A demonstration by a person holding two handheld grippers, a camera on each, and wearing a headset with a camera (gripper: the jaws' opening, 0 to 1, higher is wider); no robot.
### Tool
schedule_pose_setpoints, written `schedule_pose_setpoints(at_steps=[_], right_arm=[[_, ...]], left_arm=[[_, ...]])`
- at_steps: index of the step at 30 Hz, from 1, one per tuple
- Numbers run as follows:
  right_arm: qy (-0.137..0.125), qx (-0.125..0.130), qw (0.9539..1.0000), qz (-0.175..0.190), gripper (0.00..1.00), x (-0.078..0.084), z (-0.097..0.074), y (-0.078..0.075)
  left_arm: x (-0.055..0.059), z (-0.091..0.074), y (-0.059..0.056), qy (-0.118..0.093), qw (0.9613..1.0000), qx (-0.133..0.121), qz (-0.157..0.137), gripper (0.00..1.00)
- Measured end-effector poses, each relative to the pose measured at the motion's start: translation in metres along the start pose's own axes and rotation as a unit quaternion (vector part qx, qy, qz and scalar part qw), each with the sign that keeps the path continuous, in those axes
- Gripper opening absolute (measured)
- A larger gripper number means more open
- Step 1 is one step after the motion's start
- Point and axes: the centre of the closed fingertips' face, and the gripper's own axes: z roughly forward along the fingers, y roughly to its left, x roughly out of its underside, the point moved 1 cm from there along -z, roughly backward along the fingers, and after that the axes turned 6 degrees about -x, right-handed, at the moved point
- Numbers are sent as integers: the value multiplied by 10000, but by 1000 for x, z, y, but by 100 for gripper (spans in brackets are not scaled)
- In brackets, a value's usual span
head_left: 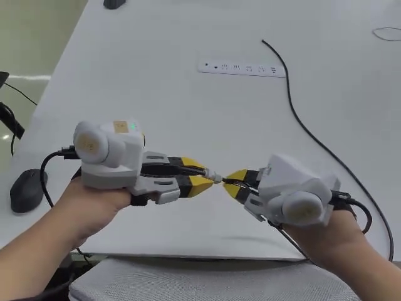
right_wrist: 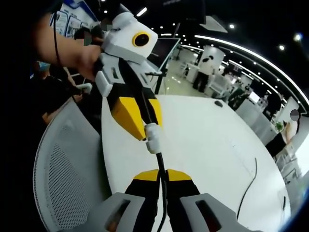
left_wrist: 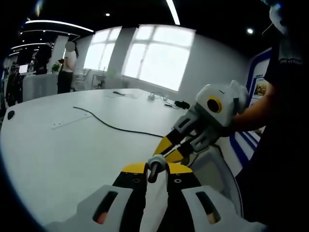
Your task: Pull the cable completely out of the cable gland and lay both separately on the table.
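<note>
While the left claw [head_left: 205, 180] is clamped on the cable gland [head_left: 216, 178] and the right claw [head_left: 232, 182], tip to tip with it, grips the cable [right_wrist: 162, 176], the cable's axis runs straight between them; both hang over the near edge of the desk [head_left: 188, 100]. Drawing them apart along that line looks unobstructed, with bare desk ahead.
</note>
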Motion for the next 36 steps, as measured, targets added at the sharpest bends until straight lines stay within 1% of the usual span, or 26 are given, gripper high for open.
schedule_pose_setpoints(at_steps=[1, 3, 4, 6, 8, 11, 12, 17, 20, 25, 28, 31, 33, 36], right_arm=[[28, 70, 9999, 87, 0, 1, -1, -2], [28, 111, 9997, 224, 0, 2, -1, -5], [54, 196, 9992, 346, 0, 4, -2, -8], [78, 230, 9989, 407, 0, 6, -2, -10], [87, 323, 9971, 682, 0, 9, -2, -14], [148, 391, 9952, 884, 0, 17, -1, -17], [179, 424, 9939, 1000, 0, 20, -1, -18], [317, 445, 9933, 1017, 0, 33, -2, -14], [401, 470, 9934, 971, 0, 38, -4, -11], [515, 596, 9904, 1134, 0, 47, -5, -12], [529, 669, 9895, 1169, 0, 48, -7, -14], [573, 667, 9891, 1183, 0, 47, -5, -16], [615, 673, 9891, 1152, 0, 48, -4, -19], [627, 730, 9878, 1220, 0, 48, -6, -26]], left_arm=[[-1, -2, 1, -27, 10000, 5, -12, 15], [-4, -5, 3, -107, 9999, 27, -77, 15], [-4, -6, 4, -121, 9999, 27, -70, 15], [-6, -8, 5, -154, 9998, 37, -71, 15], [-8, -10, 7, -180, 9998, 57, -74, 15], [-8, -13, 9, -203, 9997, 74, -76, 15], [-9, -14, 10, -214, 9997, 79, -78, 15], [-8, -19, 13, -229, 9997, 89, -78, 15], [-6, -23, 16, -208, 9997, 83, -89, 15], [-3, -29, 17, -212, 9996, 138, -132, 15], [-1, -31, 18, -205, 9996, 149, -102, 15], [3, -32, 22, -218, 9996, 146, -139, 15], [4, -32, 23, -236, 9995, 151, -156, 15], [5, -30, 23, -220, 9996, 154, -114, 15]])
